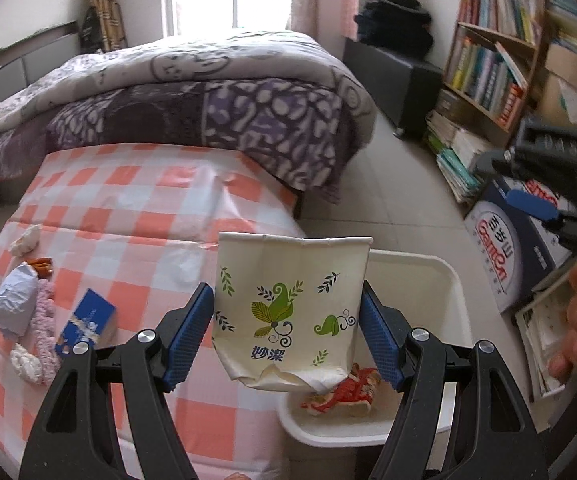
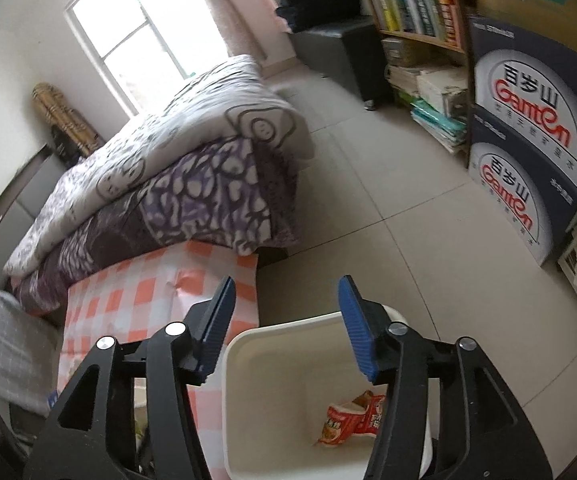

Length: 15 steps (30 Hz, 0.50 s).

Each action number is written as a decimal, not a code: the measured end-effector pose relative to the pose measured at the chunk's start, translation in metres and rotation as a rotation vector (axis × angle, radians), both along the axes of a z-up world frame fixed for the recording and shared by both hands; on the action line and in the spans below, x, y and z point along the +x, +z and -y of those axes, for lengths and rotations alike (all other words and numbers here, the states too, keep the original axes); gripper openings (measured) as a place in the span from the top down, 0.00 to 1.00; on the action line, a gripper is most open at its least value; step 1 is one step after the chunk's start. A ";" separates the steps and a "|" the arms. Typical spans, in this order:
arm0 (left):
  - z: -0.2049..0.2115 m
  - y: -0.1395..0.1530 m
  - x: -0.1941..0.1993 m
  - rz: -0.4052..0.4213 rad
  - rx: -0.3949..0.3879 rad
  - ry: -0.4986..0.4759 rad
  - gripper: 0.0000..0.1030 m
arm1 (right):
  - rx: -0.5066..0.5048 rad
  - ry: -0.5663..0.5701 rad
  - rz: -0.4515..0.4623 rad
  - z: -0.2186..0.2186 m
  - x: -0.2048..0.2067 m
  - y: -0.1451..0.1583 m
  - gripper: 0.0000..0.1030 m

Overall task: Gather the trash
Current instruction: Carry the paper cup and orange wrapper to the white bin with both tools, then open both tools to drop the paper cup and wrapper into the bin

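Observation:
My left gripper [image 1: 288, 328] is shut on a flattened white paper cup [image 1: 290, 308] with green leaf print, held over the near rim of a white bin [image 1: 454, 300] beside the bed. A red snack wrapper [image 1: 348, 394] lies in the bin; it also shows in the right wrist view [image 2: 354, 420]. My right gripper [image 2: 286, 320] is open and empty above the white bin [image 2: 248, 360]. It appears at the right edge of the left wrist view [image 1: 536, 200]. More trash lies on the checked cloth at left: a crumpled grey wrapper [image 1: 14, 300], blue boxes [image 1: 86, 322] and tissue balls [image 1: 24, 240].
The orange-checked cloth [image 1: 128, 208] covers the bed end, with a purple quilt [image 1: 208, 112] behind. A bookshelf [image 1: 492, 48], stacked books and blue Ganten cartons [image 2: 528, 152] line the right side. Tiled floor [image 2: 388, 200] lies between bed and shelves.

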<state>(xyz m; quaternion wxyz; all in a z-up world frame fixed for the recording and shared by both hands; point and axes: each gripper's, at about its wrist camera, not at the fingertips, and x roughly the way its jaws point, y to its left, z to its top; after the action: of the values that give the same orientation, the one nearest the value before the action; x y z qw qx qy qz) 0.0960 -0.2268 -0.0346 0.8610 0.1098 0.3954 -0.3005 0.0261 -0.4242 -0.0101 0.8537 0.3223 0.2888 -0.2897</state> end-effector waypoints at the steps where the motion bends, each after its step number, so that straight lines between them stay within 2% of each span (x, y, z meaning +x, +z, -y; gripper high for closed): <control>1: 0.006 -0.001 -0.004 -0.003 0.004 -0.017 0.31 | 0.003 -0.012 0.003 0.004 -0.003 0.000 0.46; 4: 0.017 -0.005 -0.012 -0.017 0.009 -0.056 0.31 | 0.004 -0.040 0.010 0.013 -0.011 0.001 0.42; 7: 0.027 -0.008 -0.021 -0.036 0.007 -0.099 0.30 | 0.009 -0.079 0.016 0.023 -0.019 0.003 0.31; 9: 0.033 -0.010 -0.028 -0.061 -0.007 -0.139 0.27 | 0.018 -0.097 0.020 0.029 -0.024 0.002 0.28; 12: 0.039 -0.013 -0.035 -0.109 -0.027 -0.200 0.21 | 0.037 -0.127 0.014 0.039 -0.028 0.001 0.17; 15: 0.042 -0.013 -0.039 -0.102 -0.017 -0.220 0.19 | 0.066 -0.137 0.014 0.042 -0.029 -0.002 0.13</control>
<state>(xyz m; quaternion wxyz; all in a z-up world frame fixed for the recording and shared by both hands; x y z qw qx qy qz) 0.0569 -0.2689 -0.0480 0.8024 0.1296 0.4217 -0.4018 -0.0029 -0.4662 -0.0120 0.8229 0.3711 0.2694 -0.3355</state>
